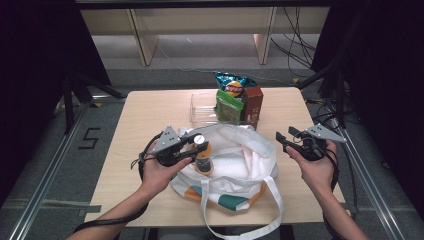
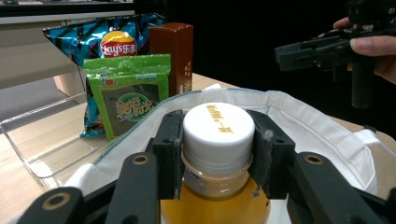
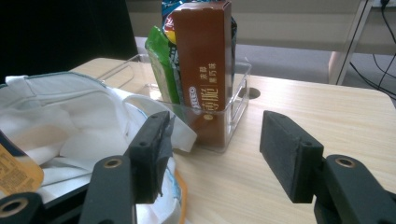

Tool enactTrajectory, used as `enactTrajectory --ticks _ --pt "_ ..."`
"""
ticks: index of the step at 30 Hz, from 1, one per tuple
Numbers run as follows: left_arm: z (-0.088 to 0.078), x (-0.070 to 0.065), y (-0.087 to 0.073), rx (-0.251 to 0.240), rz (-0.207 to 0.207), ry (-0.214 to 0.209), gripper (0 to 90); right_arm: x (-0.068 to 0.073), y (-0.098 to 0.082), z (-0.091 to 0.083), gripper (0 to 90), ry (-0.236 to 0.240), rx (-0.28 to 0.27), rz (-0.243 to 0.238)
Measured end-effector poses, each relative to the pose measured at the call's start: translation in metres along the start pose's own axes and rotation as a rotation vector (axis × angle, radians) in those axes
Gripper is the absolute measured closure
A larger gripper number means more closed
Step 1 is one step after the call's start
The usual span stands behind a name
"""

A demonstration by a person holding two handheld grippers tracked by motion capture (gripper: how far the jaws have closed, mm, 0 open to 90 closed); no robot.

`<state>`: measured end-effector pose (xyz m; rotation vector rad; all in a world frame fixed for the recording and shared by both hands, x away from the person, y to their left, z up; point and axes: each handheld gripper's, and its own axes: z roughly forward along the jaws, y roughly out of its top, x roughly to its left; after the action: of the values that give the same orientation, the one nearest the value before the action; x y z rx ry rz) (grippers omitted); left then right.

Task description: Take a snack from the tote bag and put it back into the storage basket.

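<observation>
Left claw (image 2: 218, 154), at the bottom centre of its own view, clamps its black rubbery pads on the neck of a bottle (image 2: 218, 140); the ribbed white cap bears small gold writing too fine to read, and the orange body below is cut off by the frame edge. In the high view the bottle stands upright at centre, inside the open mouth of a soft white cloth bag (image 1: 240, 160). Right claw (image 3: 215, 154) gapes wide over bare wooden table (image 3: 299, 107), holding nothing. Upper centre, a clear plastic bin (image 3: 236, 100) holds a glossy blue Lay's chip bag (image 2: 112, 37), a green seaweed packet (image 2: 128, 91) and a brown carton (image 3: 203, 60) marked "Oreo"
</observation>
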<state>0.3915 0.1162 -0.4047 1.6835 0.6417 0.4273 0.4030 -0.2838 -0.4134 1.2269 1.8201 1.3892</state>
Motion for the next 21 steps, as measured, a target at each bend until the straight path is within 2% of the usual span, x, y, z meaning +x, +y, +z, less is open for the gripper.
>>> enactTrajectory --ticks 2,4,6,8,9,10,21 --pt "0.000 0.001 0.003 -0.002 -0.002 0.002 58.6 0.001 0.001 -0.001 43.6 0.005 0.008 0.013" --pt "-0.001 0.001 0.005 -0.004 -0.004 0.001 58.6 0.000 0.000 0.001 43.6 -0.008 -0.014 0.006" --pt "-0.001 0.002 0.007 -0.004 -0.011 0.003 58.6 0.000 -0.001 0.000 43.6 -0.008 -0.010 0.018" --pt "-0.002 0.003 0.010 -0.006 -0.009 0.005 58.6 -0.002 0.000 -0.001 43.6 0.004 0.003 0.006" --pt "-0.002 0.003 0.011 -0.006 -0.012 0.007 58.6 -0.003 0.000 0.000 43.6 0.001 -0.007 -0.002" --pt "-0.003 0.004 0.012 -0.010 -0.012 0.007 58.6 -0.002 0.001 -0.002 43.5 0.000 0.008 0.016" --pt "-0.006 0.005 0.024 -0.024 -0.011 0.014 58.7 -0.001 0.001 -0.002 43.5 0.004 0.008 0.020"
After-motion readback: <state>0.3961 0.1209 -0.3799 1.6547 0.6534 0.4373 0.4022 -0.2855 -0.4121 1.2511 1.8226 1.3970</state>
